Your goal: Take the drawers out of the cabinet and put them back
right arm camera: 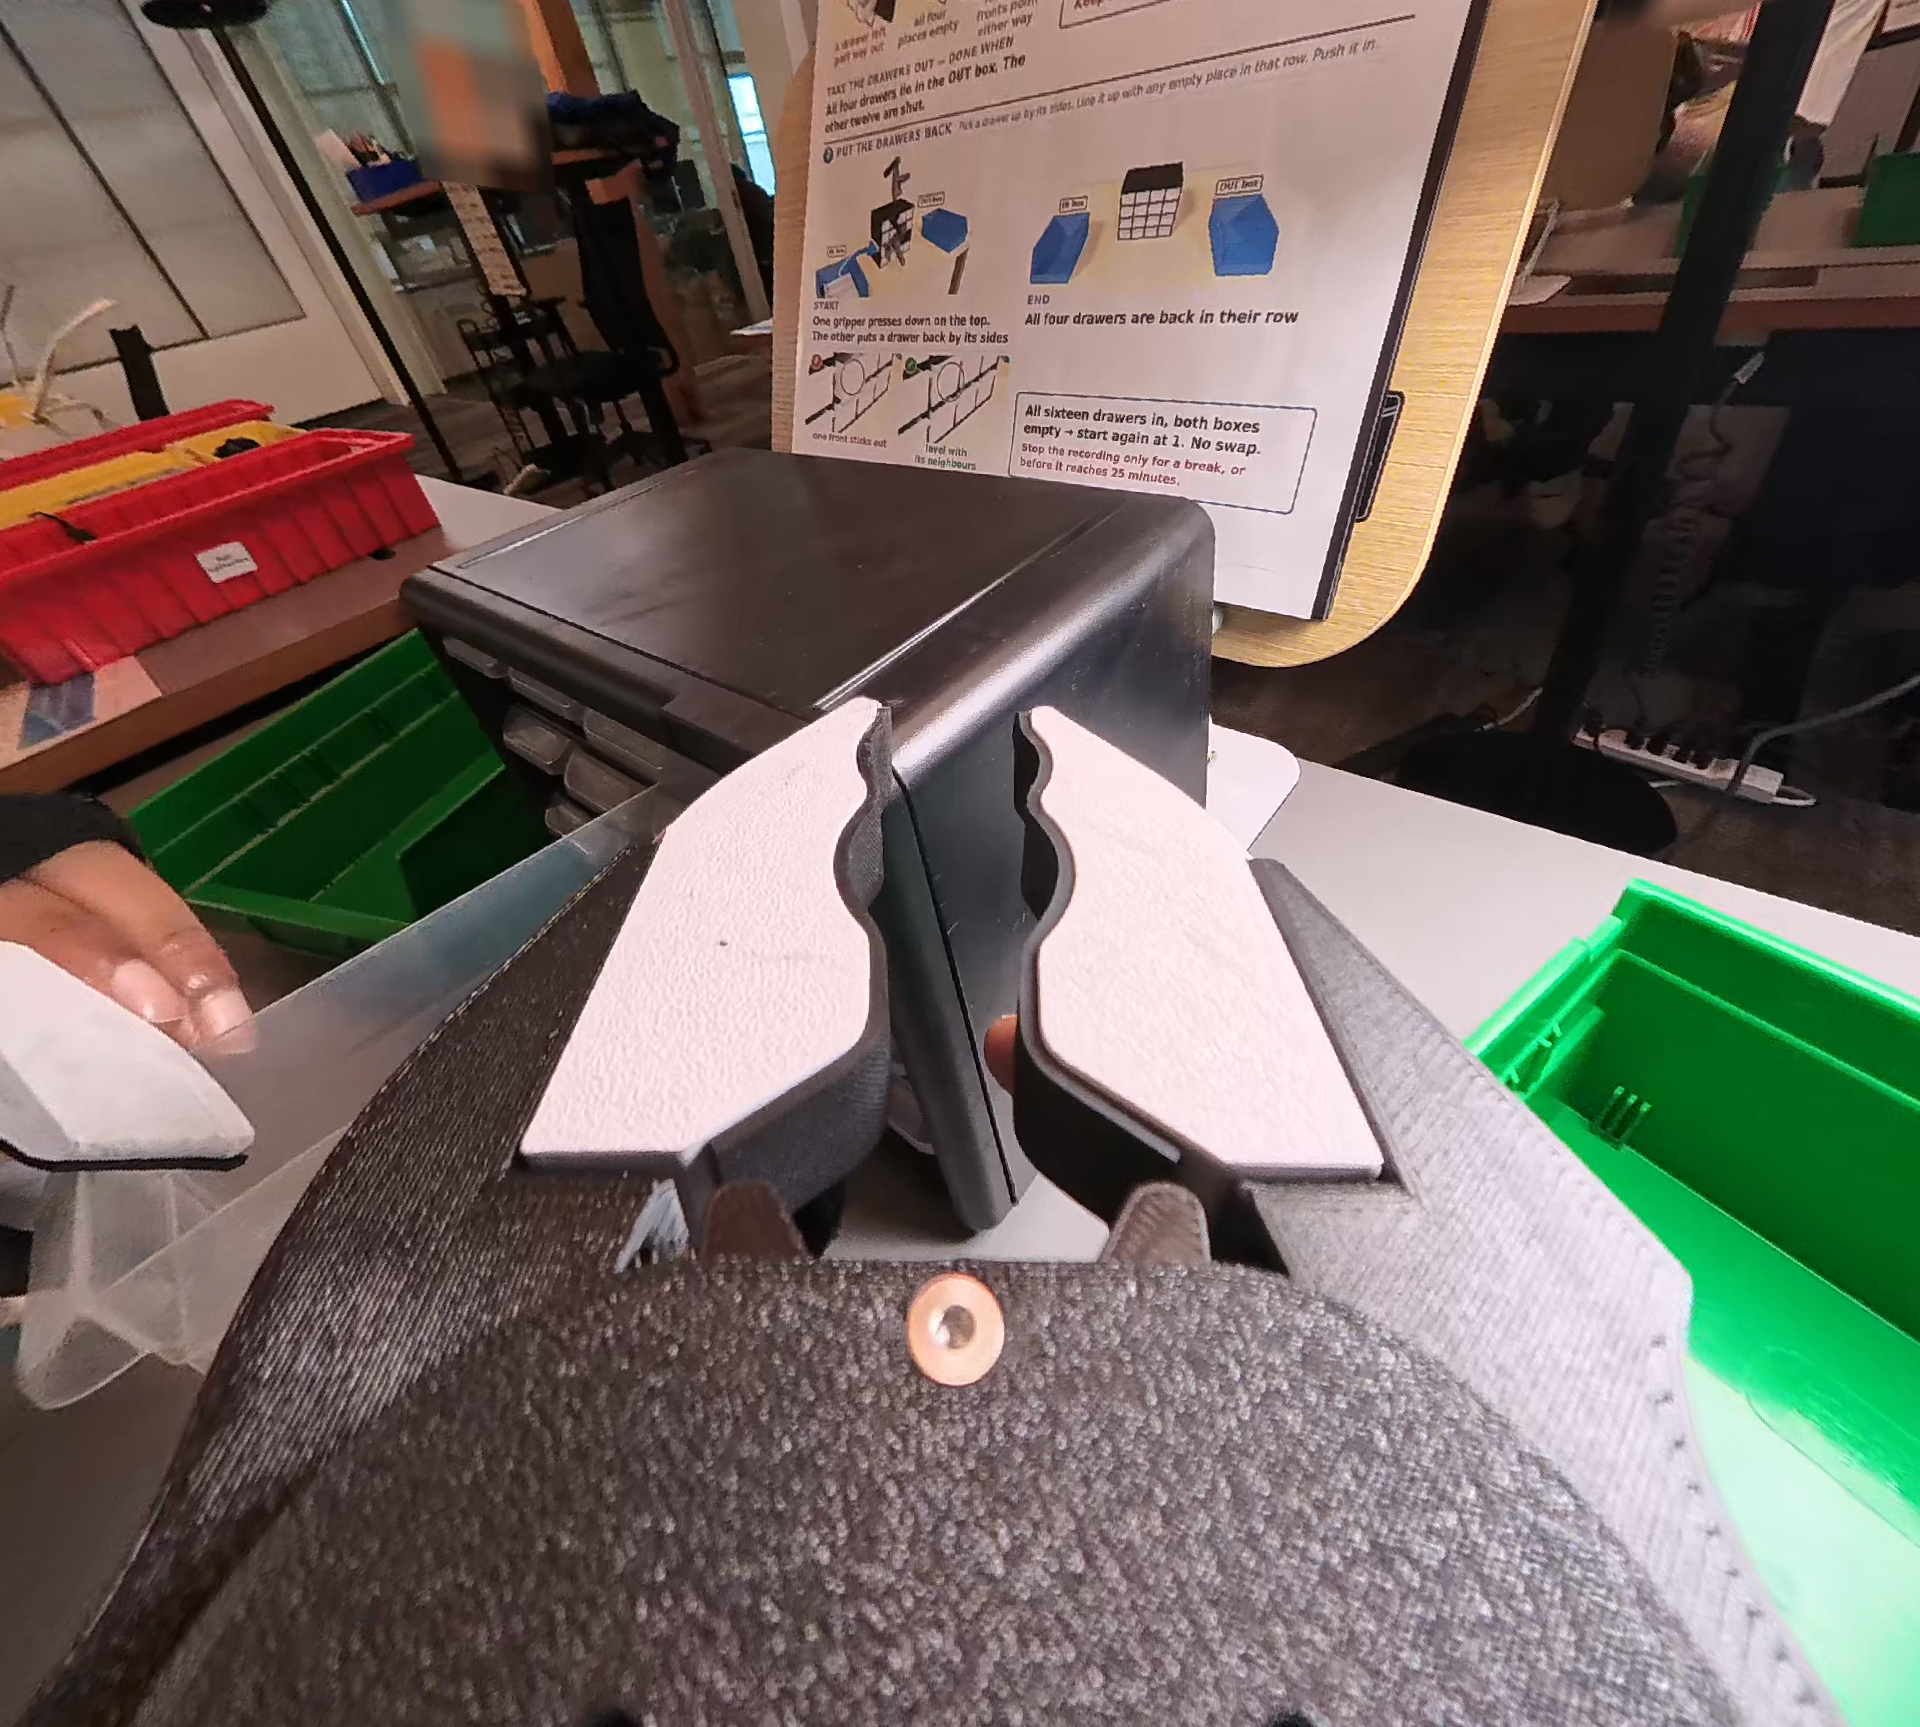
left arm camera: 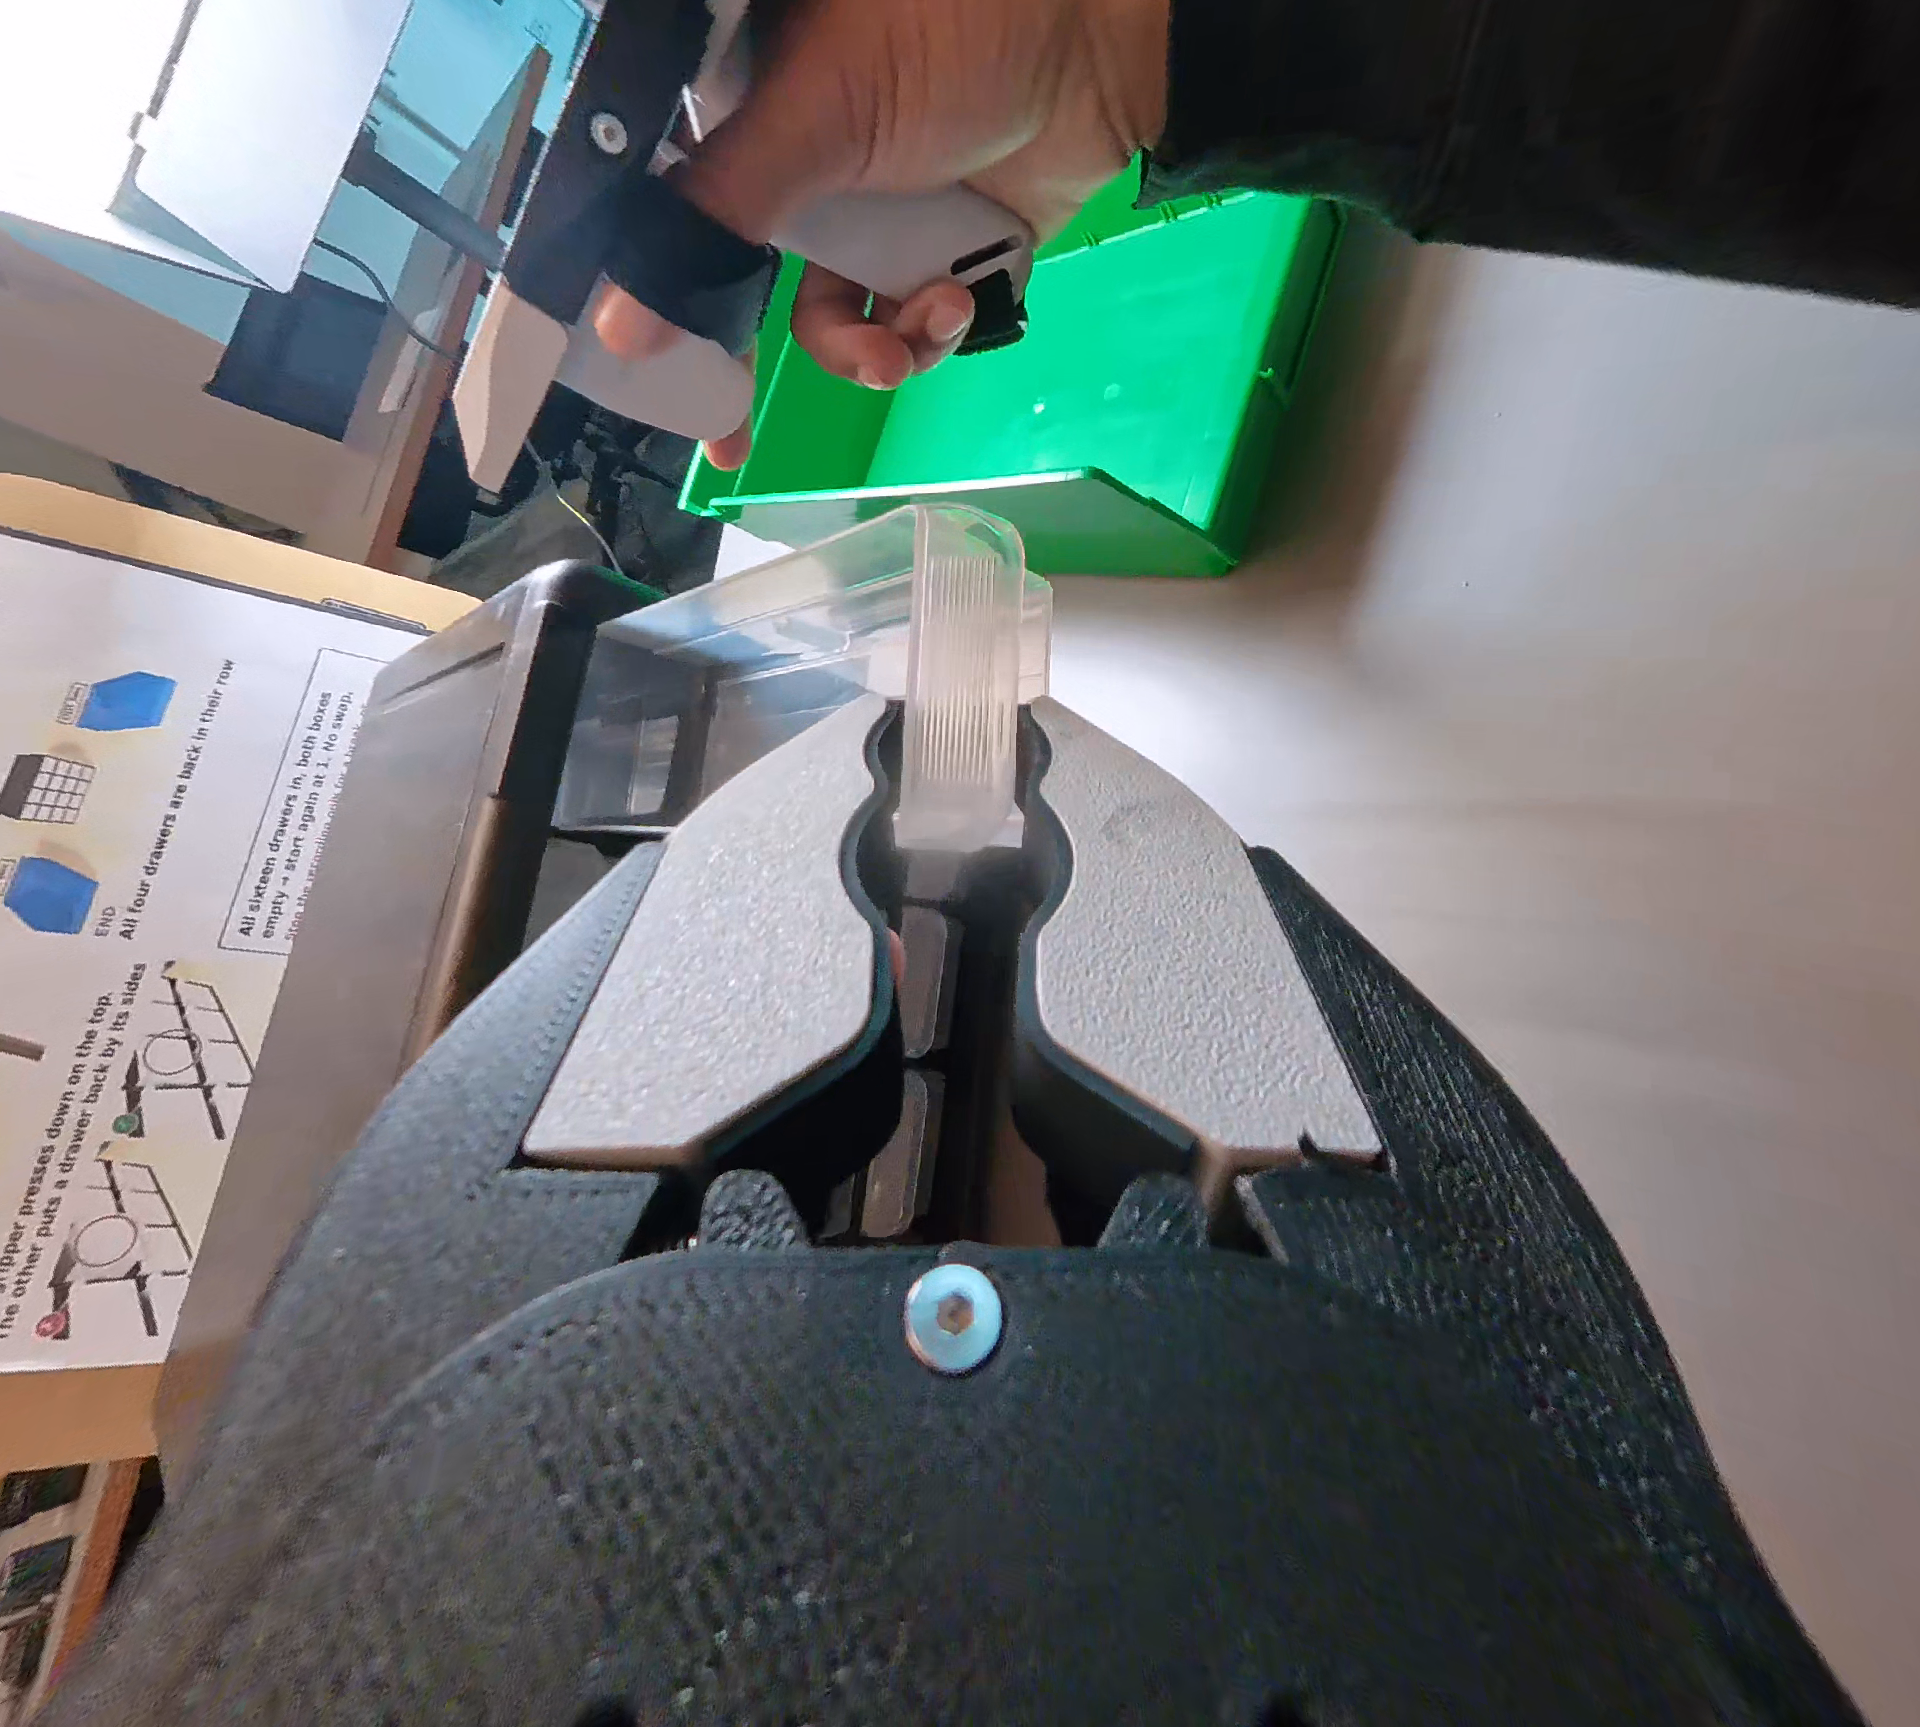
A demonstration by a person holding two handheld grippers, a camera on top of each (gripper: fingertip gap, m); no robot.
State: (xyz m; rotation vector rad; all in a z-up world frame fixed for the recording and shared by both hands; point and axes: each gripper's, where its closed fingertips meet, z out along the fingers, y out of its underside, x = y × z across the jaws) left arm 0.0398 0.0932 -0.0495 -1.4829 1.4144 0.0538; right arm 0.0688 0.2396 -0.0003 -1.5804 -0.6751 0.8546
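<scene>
The black cabinet (right arm camera: pixel 810 597) stands on the white tabletop (left arm camera: pixel 1558 638) between two green bins (right arm camera: pixel 1714 1106), bare tabletop open to its side. The left gripper (left arm camera: pixel 956 804) has its fingers nearly closed on the clear drawer's (left arm camera: pixel 831 597) ribbed handle at the cabinet front. The right gripper (right arm camera: pixel 951 804) hovers at the cabinet's corner edge, fingers slightly apart, holding nothing.

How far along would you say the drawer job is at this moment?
Early or mid-cycle. In hand: the left gripper is shut on a clear drawer's handle at the black cabinet, while the right gripper is open against its corner. Both green bins look empty, so drawers remain.
</scene>
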